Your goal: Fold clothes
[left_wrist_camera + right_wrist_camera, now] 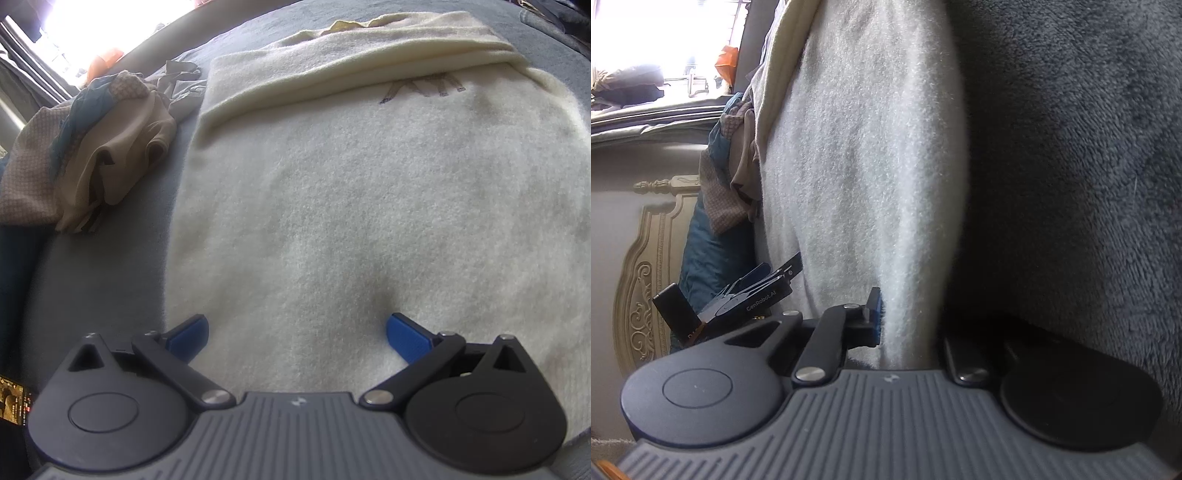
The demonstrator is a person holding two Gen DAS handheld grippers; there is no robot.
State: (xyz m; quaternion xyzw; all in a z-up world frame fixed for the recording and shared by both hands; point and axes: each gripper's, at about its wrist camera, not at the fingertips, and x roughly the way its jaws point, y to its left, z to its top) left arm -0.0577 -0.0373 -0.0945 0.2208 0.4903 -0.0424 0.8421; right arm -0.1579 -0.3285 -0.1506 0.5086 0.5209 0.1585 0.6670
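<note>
A cream sweater [351, 192] lies flat on the grey blanket [110, 266], its length running away from the left gripper [295, 338], whose jaws gape over its near hem; the right gripper [908, 325] pinches that hem's side edge.

Right wrist view: right gripper [908, 325] only half visible, its right finger buried behind the cream sweater [864, 166] fold, so pad contact on that side can't be seen. Sweater's top runs off the frame's upper edge. Left gripper [753, 299] mostly hidden behind the sweater, jaws not readable here. Clothes pile [735, 173] partly covered by sweater.

Left wrist view: dark lettering [424, 86] on sweater half tucked under the folded part, unreadable. Yellow item [345, 25] behind the sweater barely peeks out, can't identify. Window area [85, 26] blown out. Small screen [13, 400] cut by left edge, content too small.
</note>
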